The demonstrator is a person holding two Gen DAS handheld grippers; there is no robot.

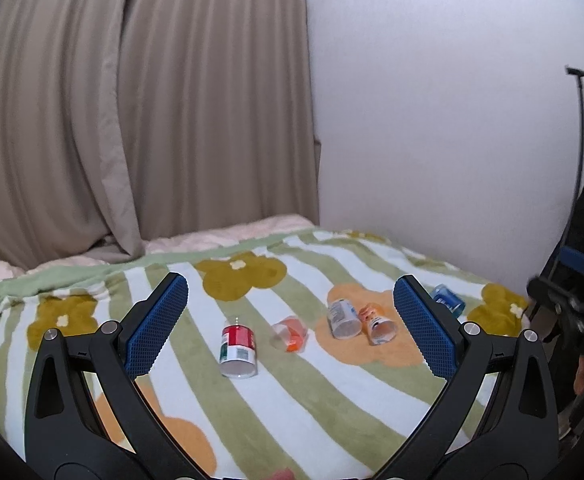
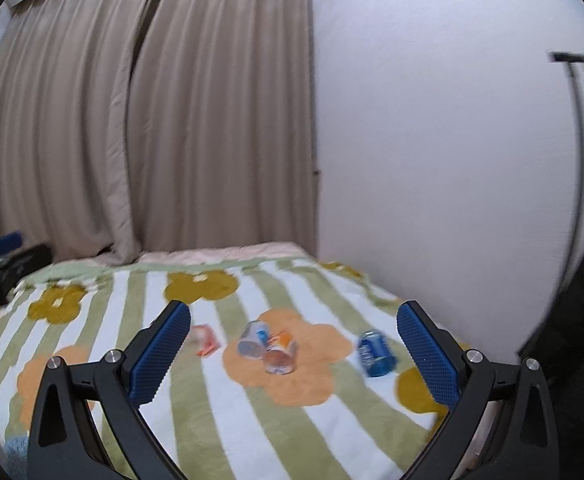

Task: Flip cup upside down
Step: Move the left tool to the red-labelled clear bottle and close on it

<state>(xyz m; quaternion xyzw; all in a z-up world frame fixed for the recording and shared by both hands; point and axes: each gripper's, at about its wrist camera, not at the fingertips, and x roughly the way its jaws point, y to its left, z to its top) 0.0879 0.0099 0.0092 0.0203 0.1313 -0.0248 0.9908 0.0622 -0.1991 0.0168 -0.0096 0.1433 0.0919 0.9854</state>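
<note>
Five small cups lie on the striped flower blanket (image 1: 292, 392), all tipped on their sides, nothing visible inside any of them. Left wrist view, mid-frame: red-and-green cup (image 1: 238, 352) with its mouth toward me, clear orange cup (image 1: 290, 334) just right of it, then a white-label cup (image 1: 344, 319) and an orange-print cup (image 1: 378, 324) touching on the orange flower. The blue cup (image 1: 448, 300) is partly hidden behind my right-hand finger pad. My left gripper (image 1: 291, 322) is spread wide, holding nothing; same for my right gripper (image 2: 294, 346). Right wrist view is motion-blurred, labels unreadable; it shows the blue cup (image 2: 376, 354) whole, but the red-and-green cup doesn't appear there. Curtain (image 1: 131, 100) fills upper left.
</note>
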